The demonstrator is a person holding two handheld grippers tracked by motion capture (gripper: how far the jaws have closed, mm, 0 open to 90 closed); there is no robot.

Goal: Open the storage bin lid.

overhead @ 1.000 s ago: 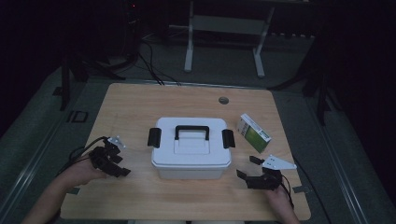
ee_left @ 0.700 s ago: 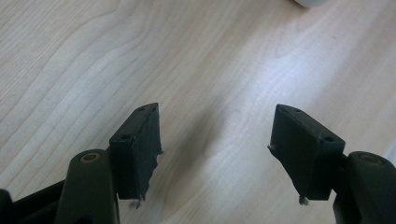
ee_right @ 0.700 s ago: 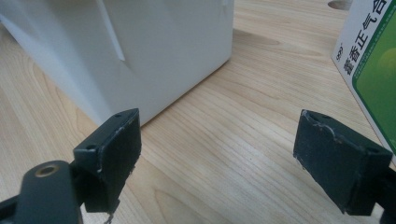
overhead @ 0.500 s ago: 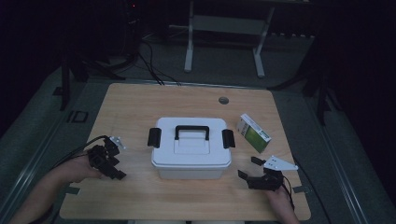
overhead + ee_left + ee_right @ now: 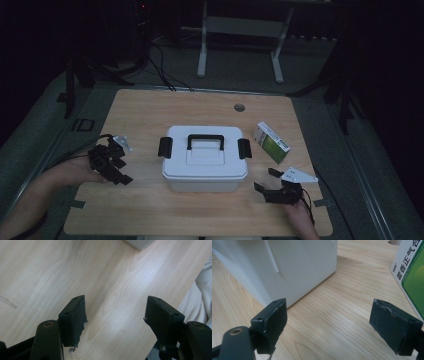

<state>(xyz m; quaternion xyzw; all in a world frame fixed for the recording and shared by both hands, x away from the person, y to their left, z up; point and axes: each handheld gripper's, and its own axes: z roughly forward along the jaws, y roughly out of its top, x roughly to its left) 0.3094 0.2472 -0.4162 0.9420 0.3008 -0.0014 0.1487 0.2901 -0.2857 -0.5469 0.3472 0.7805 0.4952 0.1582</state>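
A white lidded box [image 5: 205, 157] with a black handle and black side latches stands mid-table. Its lid is down. To its left a hand holds my left gripper [image 5: 121, 171] just above the wood, jaws open and empty; the left gripper view looks down on bare tabletop between its jaws [image 5: 116, 312], with a corner of the box [image 5: 140, 243] at the top. My right gripper [image 5: 265, 180] rests low near the box's front right corner, open and empty. In its view [image 5: 328, 317] the box wall [image 5: 294, 265] stands ahead on the left and a green-and-white carton [image 5: 412, 272] on the right.
The carton [image 5: 271, 142] lies to the right of the box. A small round hole [image 5: 239, 107] marks the far side of the wooden table [image 5: 200, 215]. A light sleeve [image 5: 200, 300] edges the left gripper view. Beyond the table are a dark floor, cables and a stand.
My left gripper has lifted a little off the table and tipped downward. The right gripper, the box and the carton have not moved.
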